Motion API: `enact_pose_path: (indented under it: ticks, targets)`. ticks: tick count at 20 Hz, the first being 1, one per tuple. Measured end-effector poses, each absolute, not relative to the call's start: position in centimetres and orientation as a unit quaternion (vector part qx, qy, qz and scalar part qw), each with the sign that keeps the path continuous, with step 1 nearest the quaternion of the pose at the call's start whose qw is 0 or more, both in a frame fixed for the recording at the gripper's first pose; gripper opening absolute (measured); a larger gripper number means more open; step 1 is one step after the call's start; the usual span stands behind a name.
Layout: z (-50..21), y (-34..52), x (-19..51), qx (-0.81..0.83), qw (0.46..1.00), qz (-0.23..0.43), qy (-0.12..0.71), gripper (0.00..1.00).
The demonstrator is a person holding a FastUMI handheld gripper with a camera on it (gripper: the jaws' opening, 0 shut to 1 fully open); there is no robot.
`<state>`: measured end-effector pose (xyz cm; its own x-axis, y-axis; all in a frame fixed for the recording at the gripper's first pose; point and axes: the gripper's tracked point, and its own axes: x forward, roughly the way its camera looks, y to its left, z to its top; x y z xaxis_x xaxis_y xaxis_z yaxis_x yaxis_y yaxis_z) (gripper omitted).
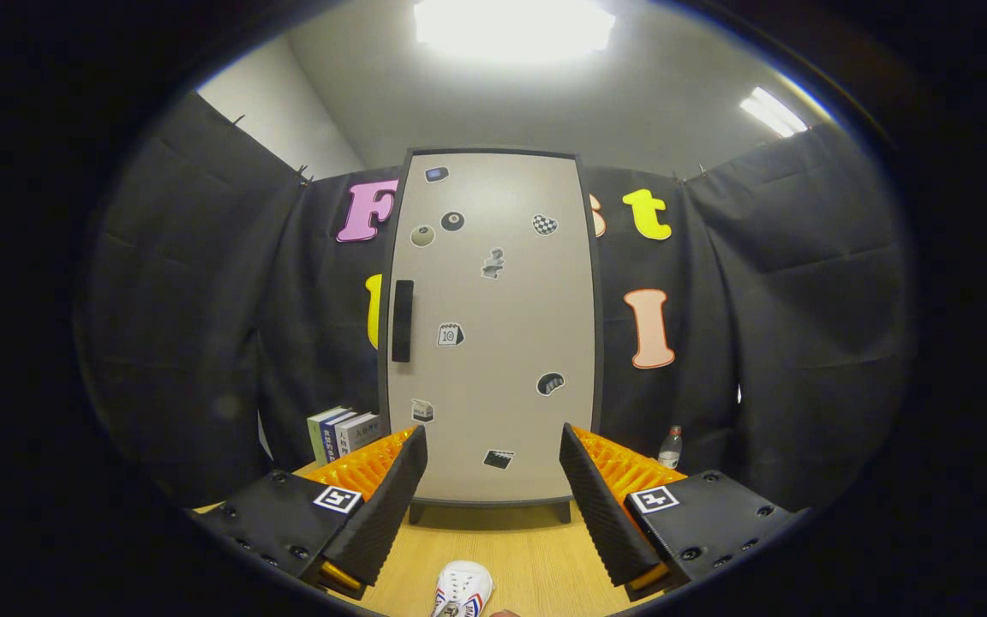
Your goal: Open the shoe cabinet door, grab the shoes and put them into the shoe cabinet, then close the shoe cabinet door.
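- Hand-held gripper [493, 467] held level above the wooden surface [536, 548], its 2 fingers [386, 506] spread wide apart, gripping nothing.
- Shoe cabinet [493, 330] standing upright on the surface, beyond the fingers and framed in the gap between them.
- Shoe cabinet door [502, 291] closed, pale grey, dotted with small stickers [451, 334].
- Black vertical handle [403, 320] on the door's left side, at about mid-height.
- White shoe [463, 591] with red and blue trim lying on the surface, low between the 2 fingers, well short of the cabinet.
- Row of books [341, 433] upright to the left of the cabinet, partly hidden behind the left finger.
- Clear bottle [671, 448] upright to the right of the cabinet, beyond the right finger.
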<state>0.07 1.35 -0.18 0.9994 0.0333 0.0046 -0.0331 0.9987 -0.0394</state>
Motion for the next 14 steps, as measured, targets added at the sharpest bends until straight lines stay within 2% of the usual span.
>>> enact_pose_path:
  ticks: [7,14]
  targets:
    - [0.8,2.8,1.5,-0.011,1.000,0.025,-0.003,0.98]
    - [3.9,7.5,6.9,-0.004,0.998,0.058,-0.008,0.98]
